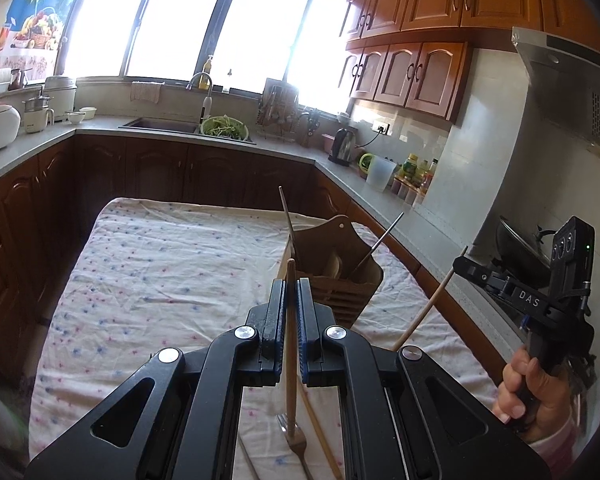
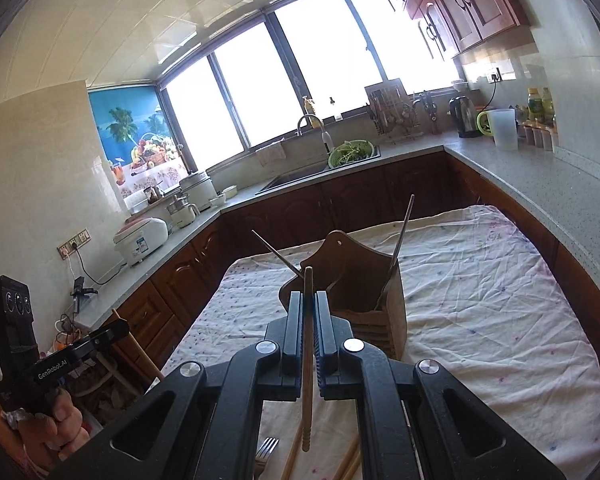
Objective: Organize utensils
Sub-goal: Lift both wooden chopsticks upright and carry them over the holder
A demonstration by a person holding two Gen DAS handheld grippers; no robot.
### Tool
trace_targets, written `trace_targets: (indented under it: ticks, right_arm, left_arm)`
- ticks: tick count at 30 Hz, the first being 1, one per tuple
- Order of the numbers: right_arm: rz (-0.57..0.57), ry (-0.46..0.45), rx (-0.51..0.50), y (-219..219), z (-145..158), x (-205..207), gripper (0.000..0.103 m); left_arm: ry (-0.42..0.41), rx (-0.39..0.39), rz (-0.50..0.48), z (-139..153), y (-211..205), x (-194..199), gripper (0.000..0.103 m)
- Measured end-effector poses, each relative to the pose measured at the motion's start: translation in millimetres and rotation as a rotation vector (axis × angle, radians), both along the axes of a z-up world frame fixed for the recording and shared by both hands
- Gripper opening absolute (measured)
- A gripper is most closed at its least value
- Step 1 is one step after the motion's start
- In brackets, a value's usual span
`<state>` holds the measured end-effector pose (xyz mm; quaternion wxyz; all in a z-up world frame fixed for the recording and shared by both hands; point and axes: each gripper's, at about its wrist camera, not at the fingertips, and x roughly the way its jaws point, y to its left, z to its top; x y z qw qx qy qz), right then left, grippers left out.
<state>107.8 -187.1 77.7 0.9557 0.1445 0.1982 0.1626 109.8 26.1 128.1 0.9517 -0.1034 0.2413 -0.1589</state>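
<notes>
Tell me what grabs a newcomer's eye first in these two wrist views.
Each black claw is shut on a thin wooden chopstick: the left claw grips one and the right claw another. Just beyond them a brown wooden utensil holder stands on the floral white cloth, metal utensils leaning out. A metal fork lies on the cloth.

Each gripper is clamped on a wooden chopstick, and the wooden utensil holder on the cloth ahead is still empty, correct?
Not empty: the wooden holder already contains utensils, seen in both wrist views. The left gripper and right gripper each do clamp a chopstick.

wooden holder (image 1: pixel 340 264), metal fork (image 1: pixel 294 434), cloth cover (image 1: pixel 160 272)
</notes>
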Motion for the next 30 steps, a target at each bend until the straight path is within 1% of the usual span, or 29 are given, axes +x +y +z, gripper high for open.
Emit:
trace_targets:
  ticks: [3,5,10,16,19,24,27,30]
  right_arm:
    - [-0.008,-0.011,0.004,-4,3,3,0.005]
    - [-0.011,-0.017,-0.002,-6,7,6,0.005]
    - [-0.036,-0.054,-0.009,-13,21,12,0.005]
    - [-0.071,-0.103,-0.007,-24,43,26,0.005]
    - [-0.096,-0.133,-0.001,-33,55,34,0.005]
    - [-0.143,-0.180,0.012,-46,75,52,0.005]
    - [-0.166,-0.198,0.014,-52,83,63,0.005]
    - [-0.182,-0.199,0.002,-54,82,75,0.005]
  left_arm:
    - [-0.019,-0.007,0.003,6,1,4,0.004]
    - [-0.043,-0.022,0.006,11,2,7,0.004]
    - [-0.098,-0.025,0.020,27,1,18,0.004]
    - [-0.188,-0.039,0.007,49,-7,40,0.004]
    - [-0.239,-0.032,0.006,62,-14,51,0.004]
    - [-0.301,-0.033,0.021,80,-25,76,0.004]
    - [-0.314,-0.045,0.025,85,-31,91,0.004]
    - [-0.329,-0.053,0.027,80,-37,106,0.004]
